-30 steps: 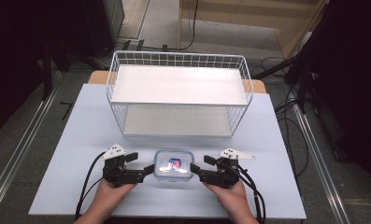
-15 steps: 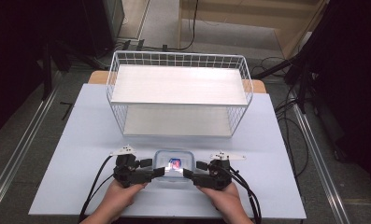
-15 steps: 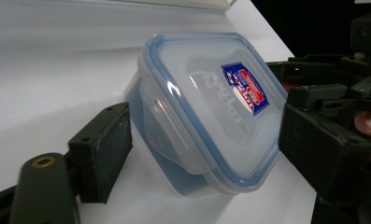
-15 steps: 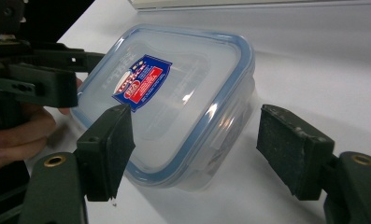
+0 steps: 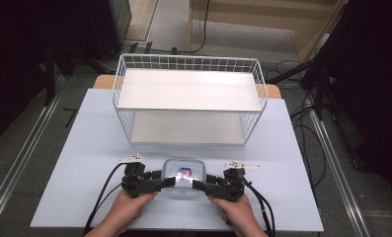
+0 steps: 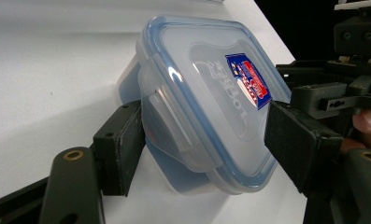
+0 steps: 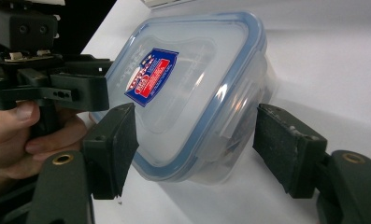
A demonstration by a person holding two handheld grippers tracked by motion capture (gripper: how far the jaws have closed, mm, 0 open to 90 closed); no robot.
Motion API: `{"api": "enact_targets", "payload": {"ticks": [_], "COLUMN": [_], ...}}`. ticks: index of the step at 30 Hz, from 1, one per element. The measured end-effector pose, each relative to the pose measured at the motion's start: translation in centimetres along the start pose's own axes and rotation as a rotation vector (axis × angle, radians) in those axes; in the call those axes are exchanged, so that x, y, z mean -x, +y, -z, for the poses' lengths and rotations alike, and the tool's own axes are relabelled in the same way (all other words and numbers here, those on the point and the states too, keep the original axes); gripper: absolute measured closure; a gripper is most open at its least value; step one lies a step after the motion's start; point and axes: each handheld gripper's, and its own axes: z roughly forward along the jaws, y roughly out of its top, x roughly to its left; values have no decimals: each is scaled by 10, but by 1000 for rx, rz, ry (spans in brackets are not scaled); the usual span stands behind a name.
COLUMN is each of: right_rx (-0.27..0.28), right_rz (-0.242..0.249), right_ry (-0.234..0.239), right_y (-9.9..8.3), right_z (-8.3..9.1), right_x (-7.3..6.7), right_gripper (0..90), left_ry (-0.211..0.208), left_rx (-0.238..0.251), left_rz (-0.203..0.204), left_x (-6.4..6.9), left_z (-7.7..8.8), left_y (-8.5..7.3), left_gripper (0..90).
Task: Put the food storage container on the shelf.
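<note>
A pale blue-white table (image 5: 95, 148) is standing in a dim room, with dark floor and cables lying around it.

At the near edge, the left gripper (image 5: 165, 181) is reaching in from the left toward a small clear plastic container (image 5: 183, 174) with a blue-rimmed snap lid. Its jaws have just been closing, and the left end of the container is sitting between them; in the left gripper view (image 6: 199, 142) one pad is lying against the container's side by the lid clasp while the other is sitting at the lid's rim, though whether they are really pressing I cannot tell. The right gripper (image 5: 199, 185) is coming in from the opposite side, its jaws having narrowed a little as well; in the right gripper view (image 7: 195, 149) they are straddling the right end of the container, one pad close at the lid rim and the other standing clear of the wall with a gap showing, so this gripper is open. A person's hands are holding both tools, with black cables trailing back.

The container is resting on the table between the two grippers, a red and blue label (image 5: 185, 173) showing on its lid. Farther back, well apart, a white wire rack (image 5: 188, 64) with two shelves is standing across the middle of the table.
</note>
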Motion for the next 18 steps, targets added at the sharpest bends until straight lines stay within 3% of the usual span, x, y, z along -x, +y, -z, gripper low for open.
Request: {"api": "enact_targets", "payload": {"ticks": [5, 11, 14, 18], "right_rx": [8, 13, 36, 41], "right_rz": [-19, -10, -31, -13], "right_ry": [17, 14, 31, 25], "right_y": [-1, -4, -6, -8], "right_z": [2, 5, 9, 10], "right_x": [0, -2, -1, -3], "right_gripper": [371, 412, 468, 472], "left_ry": [6, -3, -10, -9], "left_rx": [-5, 12, 0, -32], "left_rz": [-38, -34, -59, -52], "left_x": [3, 5, 5, 6], "left_z": [3, 8, 11, 8], "left_y": [-1, -3, -4, -8], "left_gripper": [334, 382, 423, 377]}}
